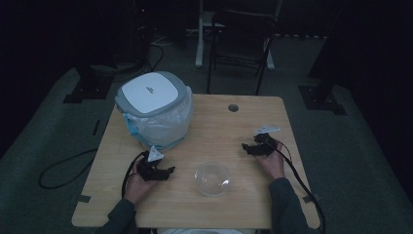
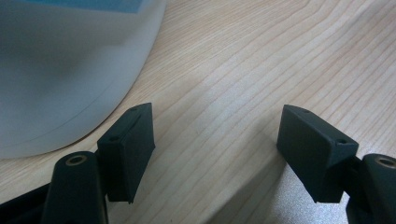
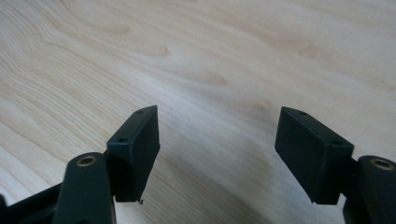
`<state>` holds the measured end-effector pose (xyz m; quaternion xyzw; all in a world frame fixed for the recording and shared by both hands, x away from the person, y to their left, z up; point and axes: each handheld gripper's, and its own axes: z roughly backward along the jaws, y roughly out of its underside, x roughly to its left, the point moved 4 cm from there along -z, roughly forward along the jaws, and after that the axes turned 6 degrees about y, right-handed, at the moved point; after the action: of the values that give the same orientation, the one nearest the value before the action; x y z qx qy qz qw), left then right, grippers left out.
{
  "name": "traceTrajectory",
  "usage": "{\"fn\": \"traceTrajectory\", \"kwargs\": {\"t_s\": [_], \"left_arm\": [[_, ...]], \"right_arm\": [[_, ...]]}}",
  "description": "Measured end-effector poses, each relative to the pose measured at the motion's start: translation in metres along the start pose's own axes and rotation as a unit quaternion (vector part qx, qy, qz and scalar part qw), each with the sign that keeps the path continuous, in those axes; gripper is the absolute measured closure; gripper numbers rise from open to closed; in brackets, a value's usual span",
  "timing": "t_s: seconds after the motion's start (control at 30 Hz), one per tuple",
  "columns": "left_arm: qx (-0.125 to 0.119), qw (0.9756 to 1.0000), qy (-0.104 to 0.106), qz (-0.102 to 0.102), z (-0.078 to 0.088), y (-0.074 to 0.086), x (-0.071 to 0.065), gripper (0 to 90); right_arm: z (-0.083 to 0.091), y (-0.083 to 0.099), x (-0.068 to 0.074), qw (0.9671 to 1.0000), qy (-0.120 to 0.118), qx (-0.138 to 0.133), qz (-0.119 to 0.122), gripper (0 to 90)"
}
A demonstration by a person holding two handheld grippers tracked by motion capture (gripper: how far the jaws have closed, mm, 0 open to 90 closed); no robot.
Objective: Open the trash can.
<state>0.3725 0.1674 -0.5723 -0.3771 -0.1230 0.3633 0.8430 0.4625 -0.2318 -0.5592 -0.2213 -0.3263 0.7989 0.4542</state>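
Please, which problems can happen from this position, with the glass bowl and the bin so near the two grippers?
1. The clear glass bowl sits near the table's front edge, between both hands; a careless sweep might push it off.
2. The left gripper rests close beside the lidded bin with its plastic liner; its open jaws could snag the liner.
3. The right gripper, open and empty, may slip on smooth glass.
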Motion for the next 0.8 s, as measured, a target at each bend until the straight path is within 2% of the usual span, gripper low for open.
{"fn": "traceTrajectory", "kwargs": {"t_s": [0.2,0.23,0.5,0.73,0.8], "left_arm": [[0.001,1.0,0.0,-0.001,0.0,0.0,0.0,28.4],[0.002,1.0,-0.001,-0.001,0.0,0.0,0.0,28.4],[0.002,1.0,-0.001,-0.001,0.0,0.0,0.0,28.3],[0.002,1.0,-0.001,-0.001,0.0,0.0,0.0,28.3],[0.002,1.0,-0.001,-0.001,0.0,0.0,0.0,28.3]], "right_arm": [[0.01,-0.019,0.002,0.9999,-0.002,-0.011,0.009,30.3],[0.015,-0.028,0.001,0.9997,-0.002,-0.019,0.013,31.9],[0.027,-0.057,0.0,0.999,-0.01,-0.033,0.03,41.6],[0.037,-0.078,-0.001,0.9982,-0.013,-0.049,0.033,47.1],[0.039,-0.084,-0.001,0.9979,-0.02,-0.054,0.029,47.4]]}}
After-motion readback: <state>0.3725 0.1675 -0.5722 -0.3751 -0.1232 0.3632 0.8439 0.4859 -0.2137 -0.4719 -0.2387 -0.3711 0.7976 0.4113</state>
